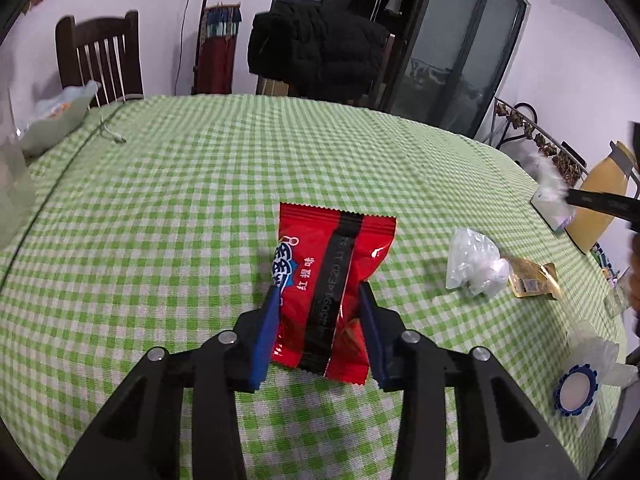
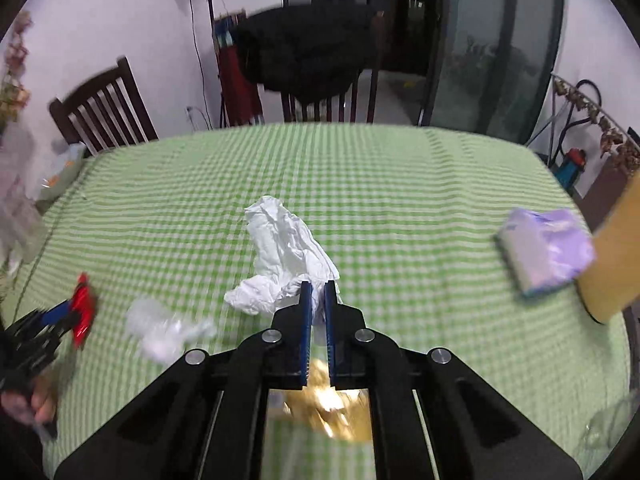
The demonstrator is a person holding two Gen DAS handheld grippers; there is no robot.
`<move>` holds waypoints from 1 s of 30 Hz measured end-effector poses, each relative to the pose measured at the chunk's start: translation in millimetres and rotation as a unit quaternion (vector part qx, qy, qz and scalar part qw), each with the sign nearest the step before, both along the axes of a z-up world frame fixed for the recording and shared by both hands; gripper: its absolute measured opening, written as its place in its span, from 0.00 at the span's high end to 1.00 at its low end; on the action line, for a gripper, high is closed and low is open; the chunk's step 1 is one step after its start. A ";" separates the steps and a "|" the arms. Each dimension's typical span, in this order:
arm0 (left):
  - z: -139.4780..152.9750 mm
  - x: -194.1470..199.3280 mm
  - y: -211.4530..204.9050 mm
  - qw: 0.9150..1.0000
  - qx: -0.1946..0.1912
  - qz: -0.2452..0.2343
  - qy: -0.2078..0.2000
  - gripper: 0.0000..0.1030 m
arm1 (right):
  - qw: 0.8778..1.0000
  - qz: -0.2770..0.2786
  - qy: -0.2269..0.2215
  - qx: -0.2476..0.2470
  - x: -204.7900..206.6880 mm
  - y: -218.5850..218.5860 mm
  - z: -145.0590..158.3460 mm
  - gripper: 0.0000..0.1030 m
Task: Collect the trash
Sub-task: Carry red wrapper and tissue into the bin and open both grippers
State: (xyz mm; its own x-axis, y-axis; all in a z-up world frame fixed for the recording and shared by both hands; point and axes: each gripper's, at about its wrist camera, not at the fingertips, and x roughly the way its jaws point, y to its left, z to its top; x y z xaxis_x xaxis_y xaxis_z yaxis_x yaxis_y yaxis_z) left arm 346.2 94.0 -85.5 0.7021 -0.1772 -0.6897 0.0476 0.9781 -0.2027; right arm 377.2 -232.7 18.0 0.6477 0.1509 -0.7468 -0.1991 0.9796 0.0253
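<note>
Room: pale walls, a dark chair [image 1: 100, 60] behind the table, a black coat [image 1: 316, 48] draped over another chair, and glass doors [image 1: 460, 60] at the far right.
Surface: green checked tablecloth [image 1: 200, 200] covers the whole table; its near edge is cut off in both views.
Left gripper [image 1: 320, 292]: partly closed, blue pads pressing both sides of a red packet [image 1: 328, 280].
Red packet: lifted at its near end between the pads, far end toward the cloth; whether that end touches cannot be told.
Right gripper [image 2: 318, 288]: nearly closed, pinching a white tissue [image 2: 280, 256].
Tissue: crumpled, most of it trailing ahead and left of the fingers; the pinched part is hidden between the pads.
Clear bag [image 1: 472, 264]: crumpled on the cloth, right of the red packet; blurred in the right wrist view.
Gold wrapper [image 1: 534, 278]: just right of the clear bag; in the right wrist view only a blurred gold patch shows under the gripper.
Tissue pack [image 2: 544, 252]: purple and white, near the table's right edge, blurred.
Yellow object [image 2: 612, 256]: beside the pack, cut off by the frame edge, hard to identify.
Blue ring [image 1: 576, 390]: toothed ring with a white centre near the right edge, on clear plastic.
Left edge: pale bag [image 1: 60, 112] and clear vessel, both indistinct.
</note>
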 end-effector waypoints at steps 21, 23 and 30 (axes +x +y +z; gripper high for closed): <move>63.9 -69.2 -108.9 0.988 -0.027 -0.119 -0.096 0.65 | 0.987 -0.123 -0.084 0.068 -224.3 -206.1 37.6 0.94; 72.0 -78.0 -123.3 0.986 -0.036 -0.130 -0.093 0.65 | 0.984 -0.140 -0.094 0.063 -244.8 -223.7 40.3 0.94; 97.2 -118.9 -201.7 0.980 0.030 -0.159 -0.120 0.65 | 0.967 -0.209 -0.117 0.083 -316.4 -296.2 36.1 0.94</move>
State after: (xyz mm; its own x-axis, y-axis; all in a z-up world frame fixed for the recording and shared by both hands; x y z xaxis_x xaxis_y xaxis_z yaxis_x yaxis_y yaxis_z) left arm 227.3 -107.7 11.7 0.7608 -0.3777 -0.5277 0.3907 0.9159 -0.0921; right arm 60.8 -528.9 54.1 0.8268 -0.0548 -0.5598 0.1938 0.9620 0.1921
